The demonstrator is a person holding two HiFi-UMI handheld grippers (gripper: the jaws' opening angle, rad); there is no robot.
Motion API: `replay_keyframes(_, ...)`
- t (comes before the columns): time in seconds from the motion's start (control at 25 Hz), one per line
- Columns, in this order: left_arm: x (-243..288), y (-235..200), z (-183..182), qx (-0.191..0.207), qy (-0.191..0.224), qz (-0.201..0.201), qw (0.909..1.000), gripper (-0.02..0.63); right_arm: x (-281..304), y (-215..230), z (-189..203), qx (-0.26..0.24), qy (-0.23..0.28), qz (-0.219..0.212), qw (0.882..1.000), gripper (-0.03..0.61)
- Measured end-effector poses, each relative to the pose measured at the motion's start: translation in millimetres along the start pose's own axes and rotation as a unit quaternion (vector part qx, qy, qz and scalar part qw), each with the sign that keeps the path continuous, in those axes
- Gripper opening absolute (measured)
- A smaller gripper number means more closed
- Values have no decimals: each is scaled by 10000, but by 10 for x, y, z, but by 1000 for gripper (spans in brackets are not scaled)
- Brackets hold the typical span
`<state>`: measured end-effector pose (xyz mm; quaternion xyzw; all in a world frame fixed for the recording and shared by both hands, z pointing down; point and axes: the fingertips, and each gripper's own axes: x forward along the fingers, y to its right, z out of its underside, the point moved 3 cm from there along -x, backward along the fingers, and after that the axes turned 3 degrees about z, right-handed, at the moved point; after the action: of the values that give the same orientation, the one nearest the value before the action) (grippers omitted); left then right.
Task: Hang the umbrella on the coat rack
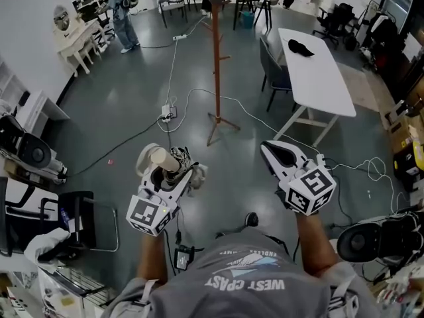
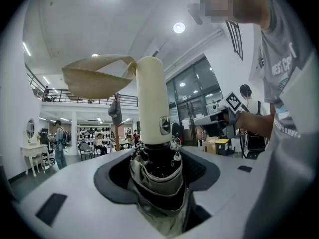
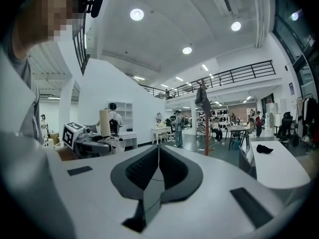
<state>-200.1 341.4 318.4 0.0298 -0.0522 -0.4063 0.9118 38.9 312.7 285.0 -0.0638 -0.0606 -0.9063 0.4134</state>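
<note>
A folded umbrella (image 1: 173,166) with a cream handle (image 2: 152,103) and a tan wrist strap (image 2: 97,78) stands upright between the jaws of my left gripper (image 1: 171,172). The jaws are shut on its bunched dark and pale canopy (image 2: 160,179). My right gripper (image 1: 270,150) is beside it to the right, shut, with nothing between its pads (image 3: 158,151). The red-brown coat rack (image 1: 216,58) stands on the floor ahead, between the two grippers, with a dark garment on its top (image 3: 203,99). The right gripper view shows the left gripper and the umbrella's handle (image 3: 104,122) at its left.
A long white table (image 1: 318,71) with a black item (image 1: 301,46) and a grey chair (image 1: 275,75) stand right of the rack. Cables (image 1: 199,95) and a power strip (image 1: 167,111) lie on the floor. A black chair (image 1: 66,224) is at my left; a person (image 1: 122,12) stands far back.
</note>
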Motion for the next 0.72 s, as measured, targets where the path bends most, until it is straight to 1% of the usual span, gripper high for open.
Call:
replay_keyframes(0.28,151,-19,54,-3,-146,-79,9999,255,107,209,49,145,49,-51,9999,31)
replay_keyframes(0.72,631,-86,73,-59,-397,-443,9982,255,473,798,128,362,-25,-469,9982,31)
